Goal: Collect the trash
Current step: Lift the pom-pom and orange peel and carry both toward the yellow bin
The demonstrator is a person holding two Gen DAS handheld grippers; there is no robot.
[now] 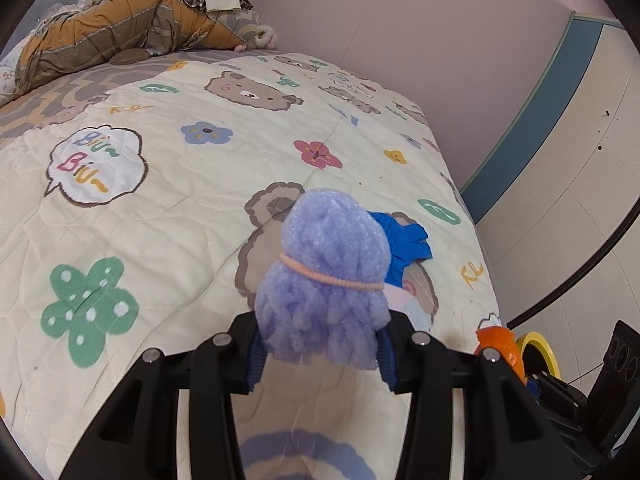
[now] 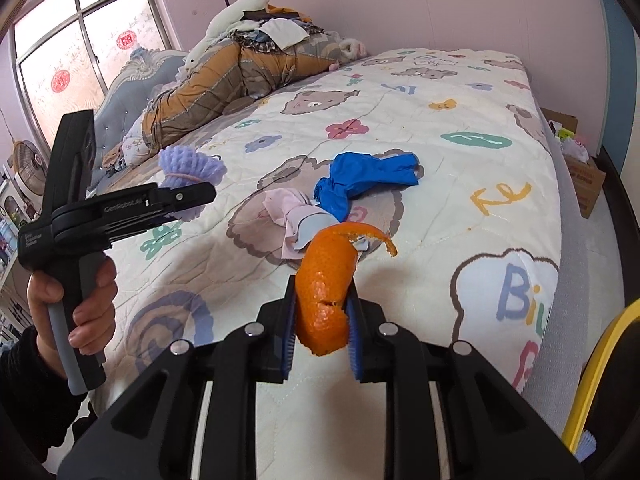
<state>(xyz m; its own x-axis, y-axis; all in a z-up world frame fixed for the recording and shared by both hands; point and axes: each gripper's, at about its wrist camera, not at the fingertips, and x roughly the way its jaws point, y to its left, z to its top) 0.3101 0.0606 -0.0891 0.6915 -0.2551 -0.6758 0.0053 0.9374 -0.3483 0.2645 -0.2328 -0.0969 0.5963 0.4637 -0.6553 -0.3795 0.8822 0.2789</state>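
Two claws, each clamped on a piece of trash above the bed (image 2: 460, 152). My left claw (image 1: 320, 354) grips a purple foam net (image 1: 326, 276) banded with a pink hair tie (image 1: 332, 278); it points forward along the fingers. My right claw (image 2: 322, 330) pinches an orange peel (image 2: 326, 296), its long axis upright, a curled strip arching right at the top. Only the right view shows the window (image 2: 80, 52), the hand (image 2: 76, 300) on the left handle, "GenRobot.AI" on its body, and a pink rag (image 2: 294, 216) beside the blue glove (image 2: 360, 180) on the quilt. "Biu Biu" reads clearly in the left view.
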